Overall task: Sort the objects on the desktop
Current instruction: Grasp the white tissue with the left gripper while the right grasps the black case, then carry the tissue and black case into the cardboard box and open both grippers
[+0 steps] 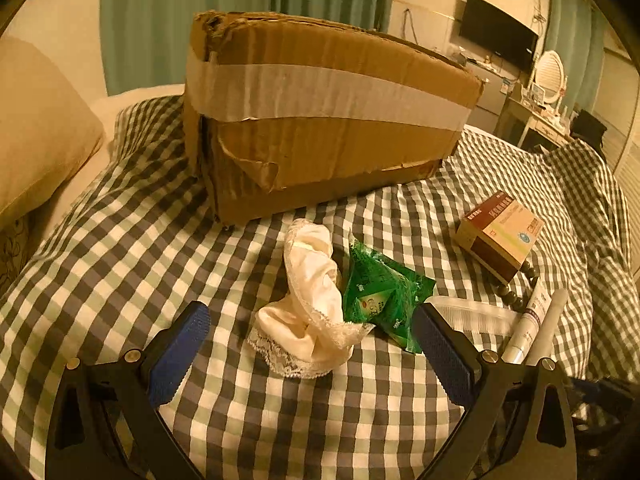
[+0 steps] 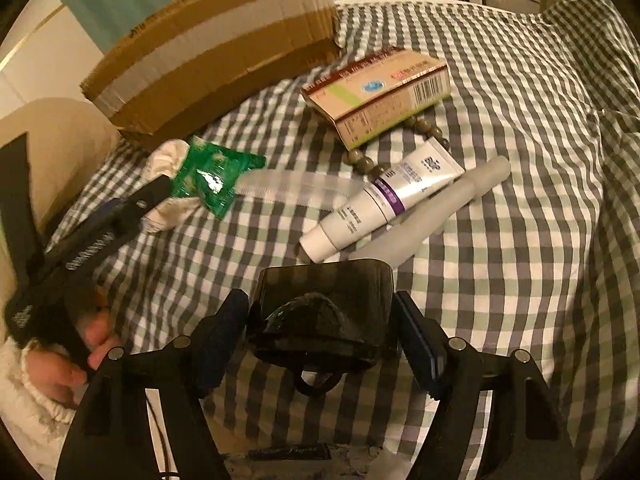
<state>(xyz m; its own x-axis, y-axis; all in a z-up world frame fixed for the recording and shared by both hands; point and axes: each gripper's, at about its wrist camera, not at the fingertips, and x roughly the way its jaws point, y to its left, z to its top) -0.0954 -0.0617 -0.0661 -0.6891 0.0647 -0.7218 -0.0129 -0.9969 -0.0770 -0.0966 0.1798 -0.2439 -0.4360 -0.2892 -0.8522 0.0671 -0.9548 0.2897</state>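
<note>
- The bed (image 1: 120, 248), under a grey-and-white checked cover, fills the lower part of both views and carries everything.
- A taped cardboard box (image 1: 320, 112) sits at upper centre of the left wrist view, upper left of the right wrist view.
- A medicine carton (image 2: 376, 92) lies upper centre in the right wrist view, resting on a string of dark beads (image 2: 362, 162).
- A white tube (image 2: 380, 204) lies mid-frame, touching a frosted cylinder (image 2: 436, 212) just beside it; a clear comb (image 2: 296, 190) sits to its left.
- A cream lace cloth (image 1: 308, 308) lies centre of the left wrist view, touching a green packet (image 1: 380, 296) on its right.
- The left gripper (image 1: 310, 340) has its jaws wide apart, either side of the cloth and packet.
- The right gripper (image 2: 320, 320), at lower centre, is clamped on a dark translucent case (image 2: 324, 312), possibly a small box; the view is dim.
</note>
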